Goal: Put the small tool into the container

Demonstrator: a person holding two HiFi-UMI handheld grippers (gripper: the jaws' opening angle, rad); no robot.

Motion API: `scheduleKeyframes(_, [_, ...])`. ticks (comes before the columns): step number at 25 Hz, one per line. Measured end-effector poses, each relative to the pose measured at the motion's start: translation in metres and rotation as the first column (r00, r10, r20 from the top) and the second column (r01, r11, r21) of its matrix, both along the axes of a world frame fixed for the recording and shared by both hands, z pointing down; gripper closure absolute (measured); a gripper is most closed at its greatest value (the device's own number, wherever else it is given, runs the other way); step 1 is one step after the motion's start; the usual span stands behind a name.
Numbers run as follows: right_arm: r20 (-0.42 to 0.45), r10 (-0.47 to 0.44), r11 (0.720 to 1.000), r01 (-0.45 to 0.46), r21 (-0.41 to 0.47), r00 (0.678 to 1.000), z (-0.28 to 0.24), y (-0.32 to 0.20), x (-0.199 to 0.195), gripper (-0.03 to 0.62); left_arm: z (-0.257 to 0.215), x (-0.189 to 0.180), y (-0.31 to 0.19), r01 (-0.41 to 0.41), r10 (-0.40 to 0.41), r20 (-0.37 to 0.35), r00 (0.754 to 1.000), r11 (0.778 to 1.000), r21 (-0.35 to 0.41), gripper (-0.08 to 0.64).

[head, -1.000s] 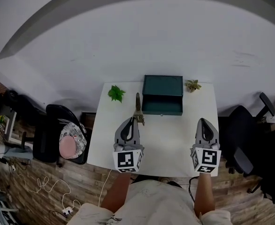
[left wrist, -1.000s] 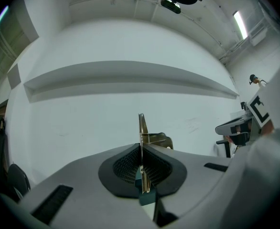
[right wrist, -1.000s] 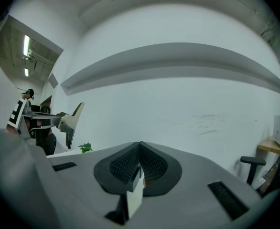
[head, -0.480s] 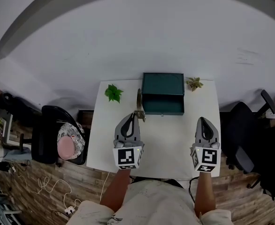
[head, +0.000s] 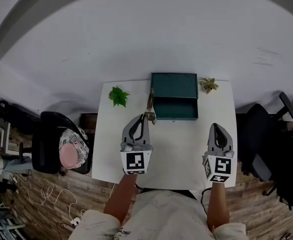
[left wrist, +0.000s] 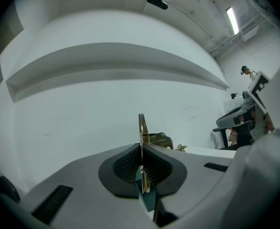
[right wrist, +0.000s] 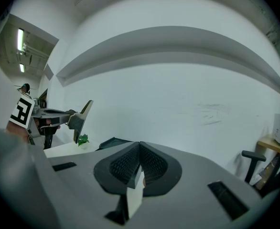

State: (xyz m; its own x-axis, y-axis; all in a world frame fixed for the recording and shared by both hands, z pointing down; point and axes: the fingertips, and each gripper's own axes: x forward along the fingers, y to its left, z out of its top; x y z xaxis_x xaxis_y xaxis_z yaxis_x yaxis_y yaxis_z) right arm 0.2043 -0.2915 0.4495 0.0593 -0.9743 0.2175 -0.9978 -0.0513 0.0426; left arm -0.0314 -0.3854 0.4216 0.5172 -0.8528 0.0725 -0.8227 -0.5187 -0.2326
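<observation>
A dark green container [head: 174, 85] stands open at the far middle of the white table [head: 184, 149]. My left gripper [head: 142, 119] is shut on a small brass-coloured tool [head: 150, 105], a thin flat blade that sticks out forward, just left of the container's left edge. In the left gripper view the pads [left wrist: 126, 165] clamp the tool [left wrist: 142, 128] on edge. My right gripper [head: 217, 129] hovers over the table's near right, shut with nothing in it [right wrist: 139, 160]. From the right gripper view the tool [right wrist: 84, 117] hangs at the left, beside the container [right wrist: 112, 141].
A green leafy plant [head: 118, 96] sits at the table's far left and a small pale plant [head: 208, 85] at the far right. A black chair with a pink thing on it [head: 66, 151] stands left of the table; another chair [head: 264, 139] stands to the right. A white wall rises behind.
My left gripper has carried the tool a little farther forward and right, nearer the container's left edge. The right gripper has stayed put.
</observation>
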Motion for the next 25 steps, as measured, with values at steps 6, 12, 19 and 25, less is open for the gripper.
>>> scheduleKeyframes(6, [0.010, -0.010, 1.000, 0.010, -0.016, 1.000, 0.008, -0.009, -0.007, 0.577, 0.010, 0.006, -0.014, -0.035, 0.034, 0.085, 0.996, 0.999, 0.010, 0.554])
scheduleKeyframes(12, [0.006, -0.023, 0.999, 0.023, -0.035, 1.000, 0.012, -0.015, -0.012, 0.577, 0.019, 0.015, -0.026, -0.077, 0.073, 0.137, 0.988, 0.997, 0.022, 0.554])
scheduleKeyframes(19, [0.001, -0.023, 0.998, 0.023, -0.062, 1.000, 0.019, -0.020, -0.010, 0.578, 0.039, 0.027, -0.036, -0.125, 0.123, 0.200, 0.972, 0.992, -0.006, 0.554])
scheduleKeyframes(25, [0.011, -0.024, 0.997, 0.025, -0.076, 1.000, 0.028, -0.027, -0.014, 0.578, 0.054, 0.033, -0.047, -0.159, 0.161, 0.266, 0.950, 0.987, -0.028, 0.554])
